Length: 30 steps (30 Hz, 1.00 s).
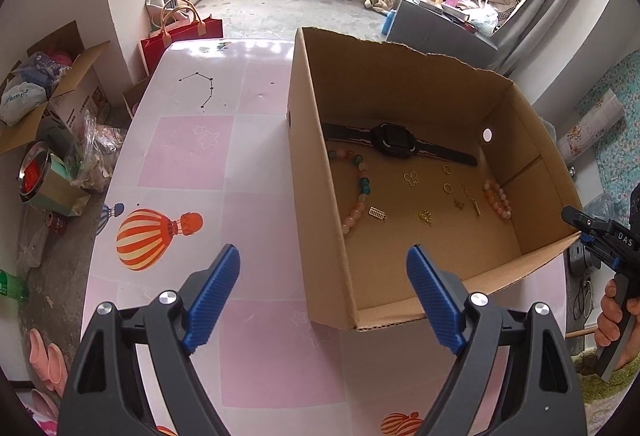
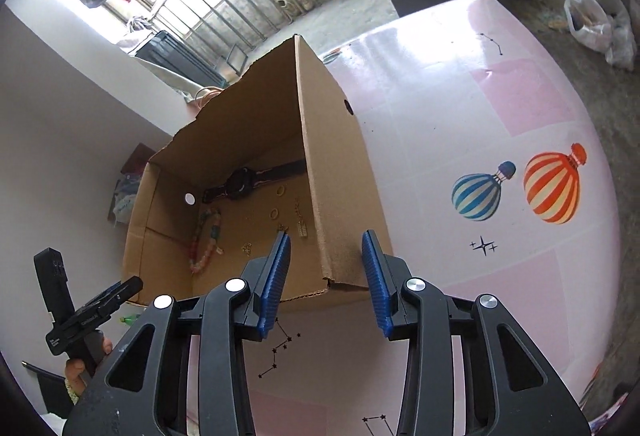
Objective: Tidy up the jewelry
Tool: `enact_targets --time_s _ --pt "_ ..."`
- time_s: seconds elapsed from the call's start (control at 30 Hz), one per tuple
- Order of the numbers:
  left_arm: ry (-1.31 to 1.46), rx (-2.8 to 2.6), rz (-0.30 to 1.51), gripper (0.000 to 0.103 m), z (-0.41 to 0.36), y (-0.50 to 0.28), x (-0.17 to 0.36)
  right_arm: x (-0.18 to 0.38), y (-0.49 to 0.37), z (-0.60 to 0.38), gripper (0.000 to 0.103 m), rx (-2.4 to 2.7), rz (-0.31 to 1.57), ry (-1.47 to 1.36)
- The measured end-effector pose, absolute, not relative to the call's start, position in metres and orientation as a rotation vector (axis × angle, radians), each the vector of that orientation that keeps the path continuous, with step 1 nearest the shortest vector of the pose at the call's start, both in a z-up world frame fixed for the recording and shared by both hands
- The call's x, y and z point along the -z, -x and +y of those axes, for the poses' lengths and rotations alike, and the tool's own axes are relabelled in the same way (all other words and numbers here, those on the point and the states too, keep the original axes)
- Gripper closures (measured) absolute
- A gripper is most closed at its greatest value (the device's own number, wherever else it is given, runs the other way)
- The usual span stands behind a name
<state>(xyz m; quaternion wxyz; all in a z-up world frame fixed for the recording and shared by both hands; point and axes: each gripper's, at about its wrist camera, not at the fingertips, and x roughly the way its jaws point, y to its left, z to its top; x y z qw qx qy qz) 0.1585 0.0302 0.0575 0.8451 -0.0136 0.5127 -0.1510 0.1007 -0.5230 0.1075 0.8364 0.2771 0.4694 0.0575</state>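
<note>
An open cardboard box [image 1: 316, 196] stands on the pink table [image 1: 188, 152]. On its floor lie a black watch [image 1: 394, 144], a multicoloured bead bracelet [image 1: 362, 188], an orange bead bracelet [image 1: 498, 198] and several small gold pieces [image 1: 411, 178]. My left gripper [image 1: 324, 260] is open wide above the box's near left wall and holds nothing. In the right wrist view the box [image 2: 340, 176] shows the watch [image 2: 240, 186] and a bracelet [image 2: 208, 240]. My right gripper [image 2: 326, 242] straddles a box wall, one pad inside and one outside, neither visibly pressing.
The other gripper and its hand show at each view's edge: the right gripper [image 1: 576, 218] and the left gripper [image 2: 132, 286]. A red bag [image 1: 180, 36], a cluttered floor carton [image 1: 52, 88] and a grey cabinet [image 1: 432, 28] surround the table.
</note>
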Motion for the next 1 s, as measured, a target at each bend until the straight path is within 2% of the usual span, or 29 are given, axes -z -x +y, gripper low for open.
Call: enact_targets --time_s 0.2,0.5,0.77,1.0 --pt "0.018 0.326 1.08 0.02 0.024 -0.157 -0.057 -0.102 -0.105 -0.519 0.074 -0.099 0.995 -0.581" --pt "0.004 0.334 1.076 0.02 0.02 -0.158 -0.056 -0.103 -0.108 -0.516 0.076 -0.074 0.998 -0.56" --pt "0.175 0.532 1.107 0.019 0.021 -0.157 -0.06 -0.105 -0.107 -0.512 0.078 -0.054 1.003 -0.543" --pt "0.178 0.55 1.084 0.019 0.019 -0.153 -0.061 -0.106 -0.105 -0.511 0.079 -0.046 1.007 -0.536"
